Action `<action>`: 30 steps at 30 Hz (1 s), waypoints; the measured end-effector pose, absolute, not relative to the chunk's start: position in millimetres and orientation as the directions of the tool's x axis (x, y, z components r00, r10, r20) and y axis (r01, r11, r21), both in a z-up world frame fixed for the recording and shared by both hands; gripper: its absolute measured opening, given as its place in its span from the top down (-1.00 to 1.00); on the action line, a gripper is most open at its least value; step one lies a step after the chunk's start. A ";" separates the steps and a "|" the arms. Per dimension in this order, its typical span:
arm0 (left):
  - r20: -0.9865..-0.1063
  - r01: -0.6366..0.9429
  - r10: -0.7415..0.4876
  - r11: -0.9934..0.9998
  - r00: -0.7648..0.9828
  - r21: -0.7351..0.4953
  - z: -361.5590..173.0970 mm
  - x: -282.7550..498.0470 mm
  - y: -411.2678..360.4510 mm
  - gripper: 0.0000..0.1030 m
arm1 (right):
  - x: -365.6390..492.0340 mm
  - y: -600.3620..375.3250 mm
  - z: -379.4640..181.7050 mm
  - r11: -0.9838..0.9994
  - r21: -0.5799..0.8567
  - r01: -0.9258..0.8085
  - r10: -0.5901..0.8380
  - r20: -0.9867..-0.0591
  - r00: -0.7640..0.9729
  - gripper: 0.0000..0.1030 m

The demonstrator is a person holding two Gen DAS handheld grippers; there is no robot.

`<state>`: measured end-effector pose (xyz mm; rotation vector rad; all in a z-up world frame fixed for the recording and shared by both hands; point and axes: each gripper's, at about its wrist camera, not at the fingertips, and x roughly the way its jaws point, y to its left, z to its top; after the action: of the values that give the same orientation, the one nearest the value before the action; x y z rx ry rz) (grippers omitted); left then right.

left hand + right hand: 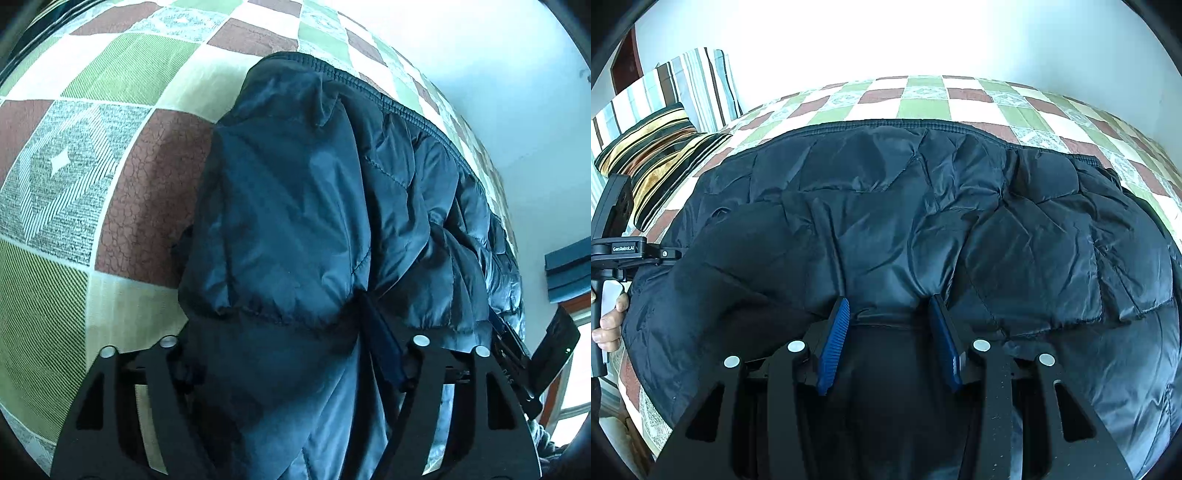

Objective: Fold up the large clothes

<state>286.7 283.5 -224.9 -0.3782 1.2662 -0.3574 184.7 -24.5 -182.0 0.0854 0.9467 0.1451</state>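
Lying across the patchwork bed (923,107), its ribbed hem toward the far edge, the dark padded jacket (923,221) has both near folds gathered. The right gripper (890,314) pinches a bunch of cloth, while the left gripper (291,354) stands wide around a thick fold, seemingly to lift evenly.

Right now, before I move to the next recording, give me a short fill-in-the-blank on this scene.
1. The dark puffer jacket lies on a ____ quilt of green, brown and white squares.
2. The right gripper has jacket fabric bunched between its ____ ribbed fingers.
3. Striped ____ sit at the left in the right wrist view.
4. The left gripper has a jacket ____ between its fingers.

Missing words: checkered; blue; cushions; sleeve
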 end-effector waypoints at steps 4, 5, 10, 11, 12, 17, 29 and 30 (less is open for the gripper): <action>-0.859 0.067 -0.443 0.895 0.256 -0.441 -223.4 287.5 269.5 -0.67 | 185.3 -24.5 -182.2 0.987 0.136 -0.087 0.161 -0.801 0.577 0.12; -0.867 0.072 -0.429 0.902 0.255 -0.425 -223.0 288.6 265.2 -0.65 | 185.4 -24.9 -182.0 0.987 0.139 -0.086 0.163 -0.800 0.577 0.12; -0.851 0.093 -0.458 0.888 0.256 -0.450 -218.0 285.0 265.7 -0.09 | 182.8 -23.2 -183.1 0.987 0.139 -0.085 0.162 -0.798 0.580 0.12; -0.843 0.095 -0.473 0.880 0.257 -0.465 -217.1 284.7 268.4 0.08 | 183.5 -23.2 -183.0 0.987 0.139 -0.086 0.162 -0.798 0.581 0.12; -0.832 0.095 -0.492 0.869 0.257 -0.485 -216.4 283.5 269.7 0.21 | 183.3 -22.7 -182.8 0.987 0.136 -0.086 0.161 -0.797 0.582 0.12; -0.831 0.112 -0.481 0.876 0.278 -0.469 -207.7 277.9 265.9 0.49 | 183.2 -21.8 -184.3 0.988 0.129 -0.090 0.157 -0.799 0.580 0.11; -0.776 0.220 -0.512 0.859 0.369 -0.462 -121.0 254.1 217.7 0.64 | 185.2 -18.8 -185.4 0.988 0.117 -0.101 0.154 -0.804 0.575 0.11; -0.775 0.242 -0.510 0.860 0.372 -0.450 -111.8 251.0 205.2 0.64 | 186.1 -19.0 -185.2 0.988 0.118 -0.105 0.156 -0.804 0.573 0.11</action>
<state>251.0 205.2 -111.8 -0.2796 1.0890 -0.4905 186.1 -19.0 -185.2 0.0591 0.9483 0.1531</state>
